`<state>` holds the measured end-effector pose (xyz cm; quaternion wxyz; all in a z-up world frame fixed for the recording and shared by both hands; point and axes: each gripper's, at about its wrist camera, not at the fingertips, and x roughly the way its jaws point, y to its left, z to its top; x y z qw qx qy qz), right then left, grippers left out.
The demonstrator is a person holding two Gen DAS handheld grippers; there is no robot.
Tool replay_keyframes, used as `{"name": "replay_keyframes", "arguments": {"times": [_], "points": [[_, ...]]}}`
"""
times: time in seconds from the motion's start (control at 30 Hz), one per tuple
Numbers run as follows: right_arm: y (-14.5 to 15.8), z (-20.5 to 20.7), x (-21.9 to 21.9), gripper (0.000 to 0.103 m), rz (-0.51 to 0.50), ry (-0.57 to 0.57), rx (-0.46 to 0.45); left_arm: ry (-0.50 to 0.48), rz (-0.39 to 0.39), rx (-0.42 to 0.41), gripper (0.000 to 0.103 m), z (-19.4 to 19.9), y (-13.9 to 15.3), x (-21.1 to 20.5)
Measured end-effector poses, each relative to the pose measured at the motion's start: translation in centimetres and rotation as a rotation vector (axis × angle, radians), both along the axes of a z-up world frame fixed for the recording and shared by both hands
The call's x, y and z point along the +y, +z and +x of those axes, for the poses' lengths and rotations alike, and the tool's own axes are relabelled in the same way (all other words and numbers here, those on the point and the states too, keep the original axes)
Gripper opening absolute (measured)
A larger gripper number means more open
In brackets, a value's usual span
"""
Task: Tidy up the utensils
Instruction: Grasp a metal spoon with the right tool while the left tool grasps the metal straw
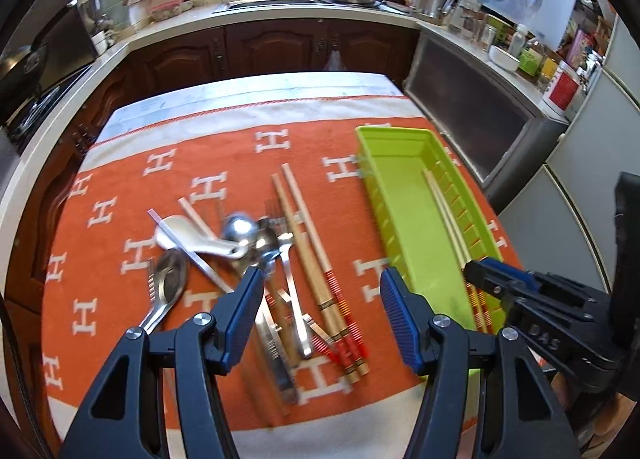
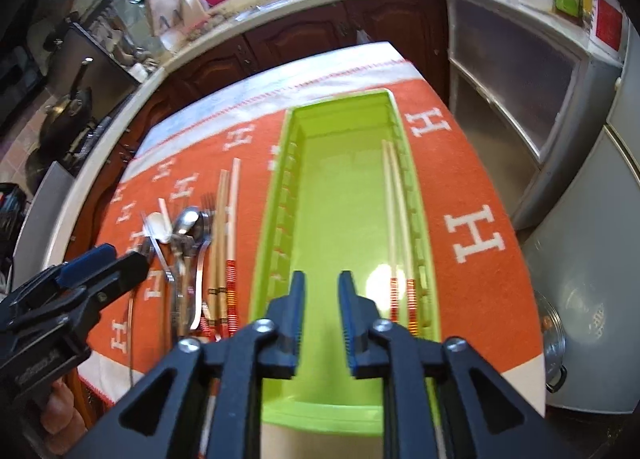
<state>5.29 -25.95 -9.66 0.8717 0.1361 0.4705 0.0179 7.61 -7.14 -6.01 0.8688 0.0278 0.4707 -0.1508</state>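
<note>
Left wrist view is showing my left gripper (image 1: 322,309) hanging spread and empty over the tangled utensil pile (image 1: 256,255) at nine o'clock of the green tray (image 1: 404,195), so closing here is probably risking snagging several pieces, while my right gripper (image 2: 322,317) is hovering parted, empty, over that tray.

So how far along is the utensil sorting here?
Barely begun. Done: one pair of chopsticks lies in the green tray. In hand: nothing; both the left gripper and right gripper are empty. Left: spoons, fork and chopsticks on the cloth.
</note>
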Motion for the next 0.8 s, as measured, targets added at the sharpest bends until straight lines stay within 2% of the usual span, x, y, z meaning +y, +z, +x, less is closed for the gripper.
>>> {"name": "replay_keyframes", "arguments": {"times": [0.03, 0.13, 0.27, 0.43, 0.57, 0.8], "points": [[0.3, -0.2, 0.5, 0.023, -0.007, 0.013, -0.019, 0.012, -0.003, 0.004, 0.06, -0.1, 0.1, 0.8], [1.1, -0.4, 1.8, 0.024, -0.003, 0.051, -0.033, 0.079, 0.022, 0.024, 0.079, -0.1, 0.1, 2.8], [1.6, -0.1, 3.5, 0.024, 0.013, 0.092, -0.022, 0.148, 0.025, 0.024, 0.079, -0.1, 0.1, 6.0], [1.9, 0.5, 6.6, 0.024, -0.082, 0.136, 0.0, 0.222, 0.042, 0.024, 0.079, -0.5, -0.2, 9.8], [2.1, 1.1, 8.7, 0.024, -0.101, 0.182, -0.017, 0.265, 0.078, 0.023, 0.079, -0.8, -1.0, 12.2], [1.4, 3.3, 12.1, 0.024, -0.092, 0.264, -0.002, 0.3, 0.034, 0.104, 0.075, -0.1, -3.1, 15.7]]}}
